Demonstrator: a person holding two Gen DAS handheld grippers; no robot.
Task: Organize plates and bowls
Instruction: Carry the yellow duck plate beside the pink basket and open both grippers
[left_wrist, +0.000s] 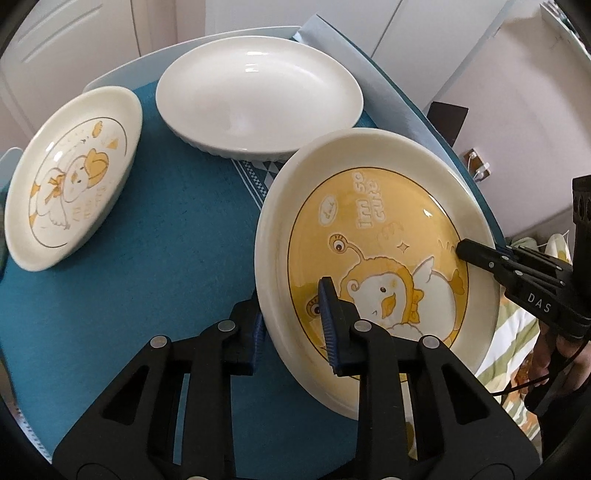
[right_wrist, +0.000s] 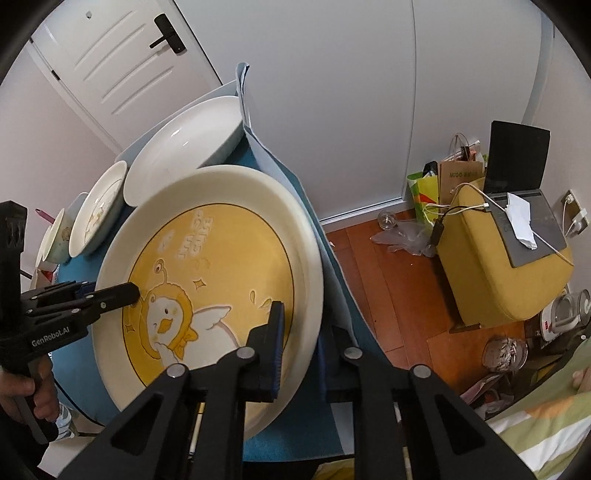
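A large yellow duck plate (left_wrist: 373, 236) is held tilted above the blue table, gripped by both grippers. My left gripper (left_wrist: 295, 325) is shut on its near left rim, one finger inside and one under. My right gripper (right_wrist: 299, 339) is shut on its right rim (right_wrist: 306, 258); it also shows in the left wrist view (left_wrist: 480, 254). A plain white deep plate (left_wrist: 258, 96) sits at the back. A small duck plate (left_wrist: 70, 177) sits at the left. In the right wrist view the left gripper (right_wrist: 110, 295) reaches in from the left.
The table has a blue cloth (left_wrist: 147, 277) with a pale mat (left_wrist: 388, 92) under it. A small bowl (right_wrist: 59, 232) stands beyond the small duck plate. To the right are a wooden floor (right_wrist: 399, 277), a yellow stool with a laptop (right_wrist: 517, 236), bags and jars.
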